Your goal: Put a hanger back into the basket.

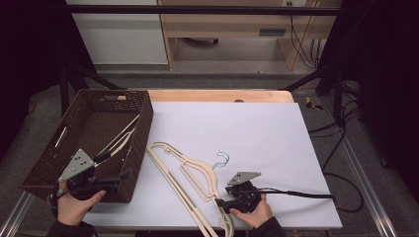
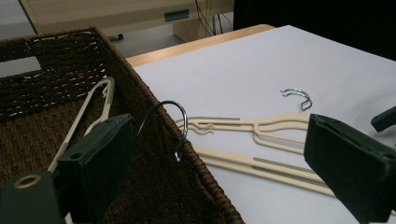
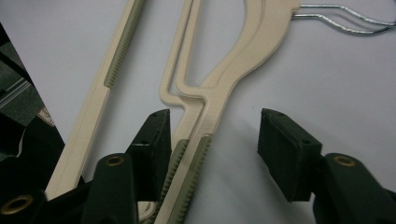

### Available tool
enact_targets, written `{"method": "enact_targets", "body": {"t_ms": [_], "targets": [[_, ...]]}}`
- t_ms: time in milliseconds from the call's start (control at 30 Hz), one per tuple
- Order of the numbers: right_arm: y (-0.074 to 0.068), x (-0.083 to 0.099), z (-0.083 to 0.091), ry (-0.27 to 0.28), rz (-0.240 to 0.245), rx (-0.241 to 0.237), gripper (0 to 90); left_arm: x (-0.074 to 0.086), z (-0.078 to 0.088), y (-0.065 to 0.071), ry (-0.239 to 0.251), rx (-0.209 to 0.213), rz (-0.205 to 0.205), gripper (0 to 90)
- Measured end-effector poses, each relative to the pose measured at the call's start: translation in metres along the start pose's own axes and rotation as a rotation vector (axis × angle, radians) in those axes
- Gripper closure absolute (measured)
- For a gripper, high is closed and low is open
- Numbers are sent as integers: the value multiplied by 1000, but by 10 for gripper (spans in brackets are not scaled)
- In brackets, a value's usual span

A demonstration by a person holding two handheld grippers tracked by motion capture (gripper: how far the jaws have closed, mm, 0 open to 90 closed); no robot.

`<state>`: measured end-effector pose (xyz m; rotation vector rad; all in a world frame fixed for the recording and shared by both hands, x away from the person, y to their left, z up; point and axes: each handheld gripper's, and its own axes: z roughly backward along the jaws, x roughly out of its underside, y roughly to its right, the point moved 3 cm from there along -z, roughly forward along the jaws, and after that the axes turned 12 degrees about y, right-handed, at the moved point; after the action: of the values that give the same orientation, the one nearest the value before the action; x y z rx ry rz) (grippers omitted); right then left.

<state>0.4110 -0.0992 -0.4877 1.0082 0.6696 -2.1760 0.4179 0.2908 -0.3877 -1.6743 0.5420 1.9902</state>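
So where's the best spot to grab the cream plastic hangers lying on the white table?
Take the cream plastic hangers by the thin shoulder arm with the ribbed grey-green strip, coming from above. They lie flat, and that arm is narrow enough to fit between the right tool's jaws, which already straddle it.

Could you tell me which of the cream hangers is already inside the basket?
The hanger leaning in the wicker basket, hook over its rim; the others lie on the white table.

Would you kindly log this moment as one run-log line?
right gripper: open, straddling cream hangers | left gripper: open, above basket | hanger in basket | table
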Motion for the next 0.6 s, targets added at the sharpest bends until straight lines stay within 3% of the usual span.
{"method": "enact_targets", "body": {"t_ms": [33,200,367,500,600], "targets": [[-1,1,-3,-10,-11,-4,499,0,0,0,0,0,1,83],[-2,3,-5,-42,-42,-6,578,1,-1,-1,-8,-4,4,84],[-3,4,-6,-58,-64,-43,693,0,-1,-1,-4,-7,0,85],[-4,2,-7,-77,-124,-46,728,1,-1,-2,-6,-7,1,84],[-2,1,-7,-76,-127,-40,746,1,-1,-2,-6,-6,3,84]]}}
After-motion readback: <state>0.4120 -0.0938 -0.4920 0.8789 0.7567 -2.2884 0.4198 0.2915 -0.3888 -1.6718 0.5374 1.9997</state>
